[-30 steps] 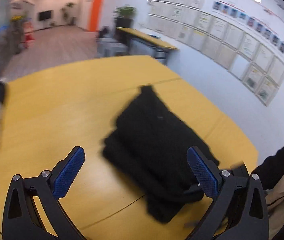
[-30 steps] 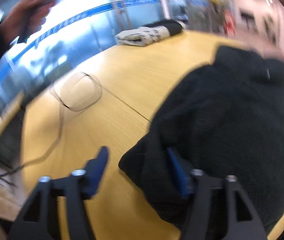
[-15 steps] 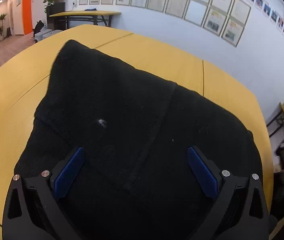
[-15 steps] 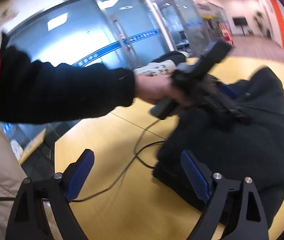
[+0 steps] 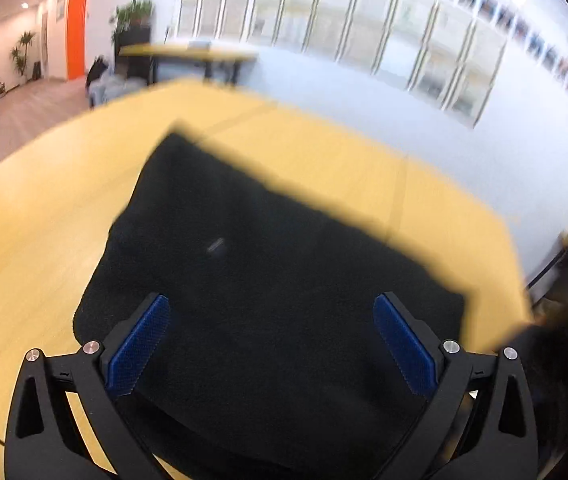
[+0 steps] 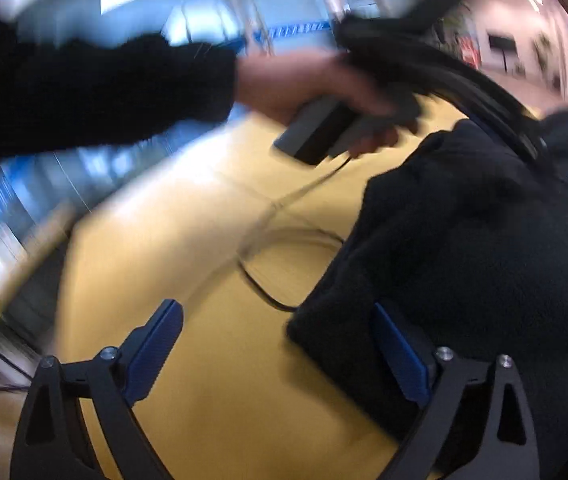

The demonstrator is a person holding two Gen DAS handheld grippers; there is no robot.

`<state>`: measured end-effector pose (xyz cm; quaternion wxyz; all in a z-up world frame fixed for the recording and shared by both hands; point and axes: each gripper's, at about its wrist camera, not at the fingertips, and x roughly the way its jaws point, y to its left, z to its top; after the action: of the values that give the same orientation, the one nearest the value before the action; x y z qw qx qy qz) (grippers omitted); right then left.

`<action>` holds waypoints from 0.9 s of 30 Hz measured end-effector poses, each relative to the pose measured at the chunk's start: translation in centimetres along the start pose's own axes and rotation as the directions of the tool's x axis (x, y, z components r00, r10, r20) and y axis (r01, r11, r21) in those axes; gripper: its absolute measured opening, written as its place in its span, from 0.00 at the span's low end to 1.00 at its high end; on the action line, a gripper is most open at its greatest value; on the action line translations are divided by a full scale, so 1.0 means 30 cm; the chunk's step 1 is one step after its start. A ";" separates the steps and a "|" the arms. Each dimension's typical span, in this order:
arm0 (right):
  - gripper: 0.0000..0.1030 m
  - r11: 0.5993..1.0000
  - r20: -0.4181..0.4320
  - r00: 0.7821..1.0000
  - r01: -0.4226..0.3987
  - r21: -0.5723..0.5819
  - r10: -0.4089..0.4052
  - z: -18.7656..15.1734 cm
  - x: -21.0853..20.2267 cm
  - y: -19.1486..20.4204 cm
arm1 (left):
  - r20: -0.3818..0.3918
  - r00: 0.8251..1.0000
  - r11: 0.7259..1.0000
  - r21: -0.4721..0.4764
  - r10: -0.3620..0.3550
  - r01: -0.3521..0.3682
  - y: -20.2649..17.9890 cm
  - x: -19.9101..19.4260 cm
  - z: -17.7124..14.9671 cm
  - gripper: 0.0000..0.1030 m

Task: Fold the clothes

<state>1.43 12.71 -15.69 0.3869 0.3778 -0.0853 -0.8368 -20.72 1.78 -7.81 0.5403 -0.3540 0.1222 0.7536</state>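
A folded black fleece garment (image 5: 267, 280), thick and nappy w/ soft rounded edges, is seen lying flat on a yellow wood-grain laminate table (image 5: 35, 216). In the left wrist view its long axis runs from near right to far left, a corner pointing toward the far table edge. The left gripper (image 5: 269, 344) is held wide apart over the fabric, blue ribbed pads (image 5: 139, 344) clear of the cloth, nothing gripped. The right gripper (image 6: 277, 354) is likewise spread wide at the garment's near-left corner; one blue pad (image 6: 400, 356) is seen against the fleece edge, the other over bare table, nothing pinched. A thin black cable (image 6: 267, 272) is looped on the tabletop beside the garment. The person's left hand (image 6: 308, 80), black-sleeved, is shown gripping the other tool's handle. Background, blurred: white wall w/ rows of framed sheets (image 5: 404, 40), orange pillar (image 5: 77, 24), potted plant (image 5: 133, 10), glass partitions.
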 end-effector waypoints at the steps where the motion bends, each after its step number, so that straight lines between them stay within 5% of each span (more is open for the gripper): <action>1: 0.94 0.997 0.033 0.999 -0.039 0.072 0.037 0.008 -0.074 -0.032 | 0.034 0.999 0.999 0.016 -0.030 0.029 -0.059 -0.041 0.008 1.00; 5: 0.94 0.926 0.167 0.980 -0.159 0.343 0.107 -0.014 -0.413 -0.206 | 0.083 0.982 0.979 0.137 -0.167 0.155 -0.293 -0.105 -0.023 1.00; 9: 0.95 0.896 0.160 0.987 -0.053 0.440 -0.020 -0.067 -0.645 -0.341 | -0.074 0.986 0.974 0.159 -0.150 0.160 -0.362 0.062 -0.157 1.00; 11: 0.95 0.879 0.190 0.979 -0.029 0.475 -0.070 -0.071 -0.713 -0.398 | -0.093 0.993 0.974 0.206 -0.078 0.096 -0.368 0.115 -0.250 0.99; 16: 0.95 0.884 0.209 0.972 -0.002 0.467 -0.108 -0.072 -0.738 -0.430 | -0.098 0.995 0.963 0.266 -0.011 0.037 -0.436 0.088 -0.254 0.99; 20: 0.95 0.886 0.213 0.974 -0.027 0.462 -0.082 -0.055 -0.681 -0.418 | -0.032 0.999 0.964 0.264 -0.020 0.028 -0.569 -0.041 -0.200 0.99; 25: 0.95 0.876 0.227 0.971 -0.039 0.481 -0.082 -0.054 -0.679 -0.410 | -0.208 0.977 0.956 0.293 0.036 0.027 -0.563 0.047 -0.360 0.99; 27: 0.95 0.873 0.205 0.974 -0.018 0.487 -0.094 -0.052 -0.669 -0.423 | -0.229 0.968 0.919 0.394 0.106 -0.008 -0.602 0.085 -0.420 0.99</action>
<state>3.46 35.94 -10.95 0.2511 0.3686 -0.3280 -0.8328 0.18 3.48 -14.99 0.5583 -0.3261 0.3461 0.6798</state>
